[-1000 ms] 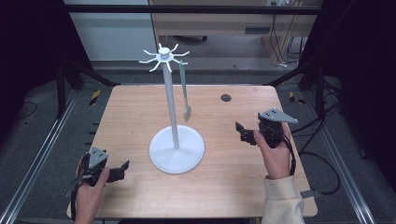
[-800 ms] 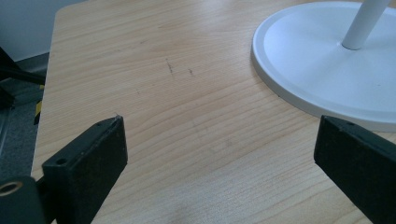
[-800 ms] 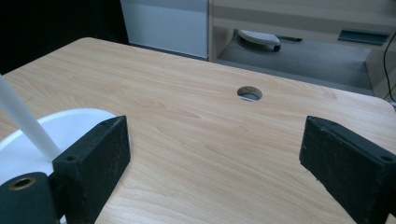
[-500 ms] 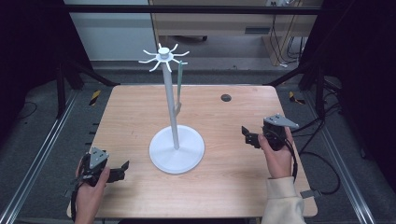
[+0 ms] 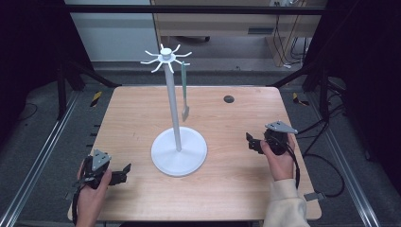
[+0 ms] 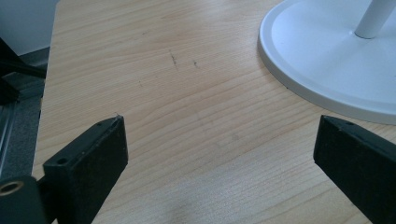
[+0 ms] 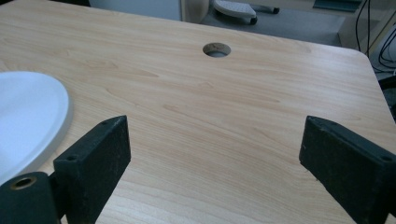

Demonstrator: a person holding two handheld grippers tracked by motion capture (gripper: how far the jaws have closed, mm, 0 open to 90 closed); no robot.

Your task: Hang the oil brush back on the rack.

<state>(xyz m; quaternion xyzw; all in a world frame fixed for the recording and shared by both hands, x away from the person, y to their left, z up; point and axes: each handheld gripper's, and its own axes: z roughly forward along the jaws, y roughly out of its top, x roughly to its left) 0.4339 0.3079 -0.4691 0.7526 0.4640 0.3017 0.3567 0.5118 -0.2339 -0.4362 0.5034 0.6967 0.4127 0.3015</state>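
Observation:
A white stand point(image 5: 178, 151) with a round base and a tall pole stands mid-table; its hooked crown point(image 5: 165, 56) carries a grey-green flat utensil point(image 5: 184, 92) that hangs beside the pole. My left gripper point(image 5: 126, 172) rests low at the front left, open, with bare wood between its jaws point(image 6: 222, 126) and the stand's base point(image 6: 327, 60) just ahead to its right. My right gripper point(image 5: 249, 143) sits at the right of the base, open and holding nothing point(image 7: 215, 123). The base's rim point(image 7: 28, 112) shows at the left of the right gripper view.
A round cable hole point(image 5: 229, 99) lies in the wooden table point(image 5: 127, 113) at the back right, also seen ahead of the right gripper as the hole point(image 7: 216, 49). Dark metal frame posts flank the table. Cables trail on the floor at the right.
My right gripper has drawn back a little toward the front edge, away from the hanging utensil. The utensil has swung slightly on its hook. The left gripper has stayed put.

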